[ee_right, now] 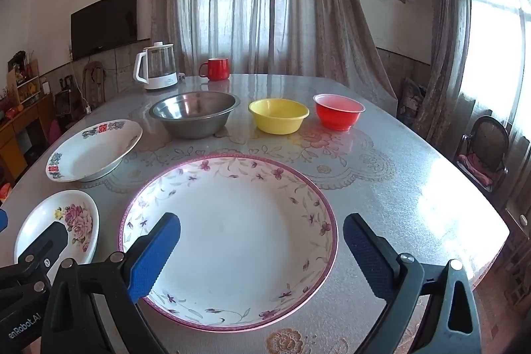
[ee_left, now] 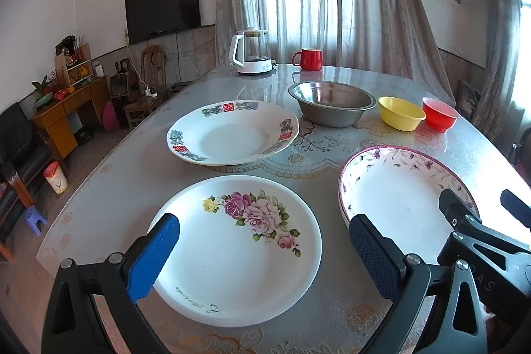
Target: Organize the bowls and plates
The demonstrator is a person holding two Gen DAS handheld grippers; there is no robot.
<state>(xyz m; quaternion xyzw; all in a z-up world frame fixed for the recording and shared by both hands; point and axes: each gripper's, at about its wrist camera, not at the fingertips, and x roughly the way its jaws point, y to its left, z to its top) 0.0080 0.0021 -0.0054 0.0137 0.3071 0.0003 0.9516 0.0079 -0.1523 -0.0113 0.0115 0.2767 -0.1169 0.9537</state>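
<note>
1. The left gripper (ee_left: 262, 254) is spread wide and holds nothing; it hovers over the rose plate (ee_left: 237, 251) on the table (ee_left: 132, 188).
2. The right gripper (ee_right: 262, 251) is also wide and empty, above the purple-rimmed plate (ee_right: 232, 238).
3. Further back stand the red-character plate (ee_left: 232, 135), the steel bowl (ee_right: 194, 113), the yellow bowl (ee_right: 278, 115) and the red bowl (ee_right: 338, 110) (all apart).
4. Only the right view shows a chair (ee_right: 483, 151) beside the table; only the left view shows a wooden desk (ee_left: 71, 111).

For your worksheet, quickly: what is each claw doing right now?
Left claw: open, holding nothing, over the rose plate.
Right claw: open, holding nothing, over the purple-rimmed plate.
</note>
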